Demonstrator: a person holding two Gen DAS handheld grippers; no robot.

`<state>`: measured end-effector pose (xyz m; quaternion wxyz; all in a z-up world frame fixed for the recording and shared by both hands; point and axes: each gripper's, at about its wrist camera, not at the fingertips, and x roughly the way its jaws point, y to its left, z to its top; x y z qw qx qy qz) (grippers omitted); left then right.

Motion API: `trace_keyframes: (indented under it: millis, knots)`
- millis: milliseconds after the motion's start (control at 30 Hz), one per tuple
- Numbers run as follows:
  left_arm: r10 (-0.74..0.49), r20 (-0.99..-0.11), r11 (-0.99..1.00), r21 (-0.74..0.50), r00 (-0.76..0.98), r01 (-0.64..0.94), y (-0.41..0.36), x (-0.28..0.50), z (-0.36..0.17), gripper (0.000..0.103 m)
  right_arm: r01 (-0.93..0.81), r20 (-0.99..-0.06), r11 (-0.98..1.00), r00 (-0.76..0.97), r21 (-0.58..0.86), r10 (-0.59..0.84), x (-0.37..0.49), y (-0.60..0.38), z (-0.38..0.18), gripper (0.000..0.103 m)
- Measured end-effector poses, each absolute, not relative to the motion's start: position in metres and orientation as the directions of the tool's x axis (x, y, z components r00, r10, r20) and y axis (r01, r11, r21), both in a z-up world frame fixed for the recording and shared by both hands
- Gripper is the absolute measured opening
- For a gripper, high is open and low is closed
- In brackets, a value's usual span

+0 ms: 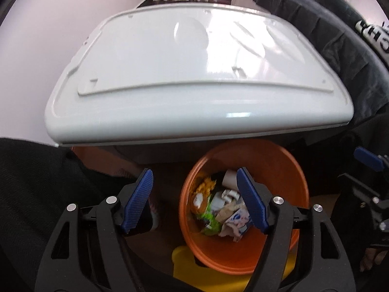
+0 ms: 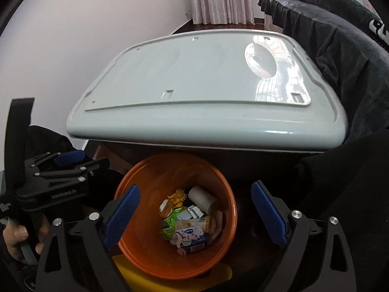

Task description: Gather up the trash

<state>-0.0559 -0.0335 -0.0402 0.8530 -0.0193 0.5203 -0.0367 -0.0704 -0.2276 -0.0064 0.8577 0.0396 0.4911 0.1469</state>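
Trash (image 2: 184, 221) sits heaped at the bottom of the orange bin (image 2: 148, 262), which stands on the floor against the near edge of the white desk (image 2: 194, 82). We hold both tools over its mouth: the left hand-held gripper (image 1: 198, 199) spread and empty, the right hand-held gripper (image 2: 194, 214) likewise spread with nothing between its pads. With the desk top looking bare, we judge collection nearly done; next we should scan further out before reaching.
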Motion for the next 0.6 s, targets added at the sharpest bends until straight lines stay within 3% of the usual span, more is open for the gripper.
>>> trace_keyframes:
  millis: [167, 300, 600]
  knots:
    - [-0.174, -0.825, 0.984, -0.157, 0.537, 0.079, -0.026, -0.058, -0.021, 0.07, -0.194, -0.815, 0.961, 0.512, 0.198, 0.271, -0.069, -0.232, 0.001, 0.096]
    - [-0.19, -0.779, 0.981, -0.167, 0.598, 0.093, -0.023, -0.055, -0.006, 0.082, -0.179, -0.807, 0.964, 0.528, 0.198, 0.264, -0.068, -0.235, 0.004, 0.097]
    - [-0.171, -0.782, 0.985, -0.134, 0.6, 0.106, -0.03, -0.051, -0.005, 0.082, -0.177, -0.806, 0.966, 0.534, 0.187, 0.254, -0.066, -0.235, 0.005, 0.097]
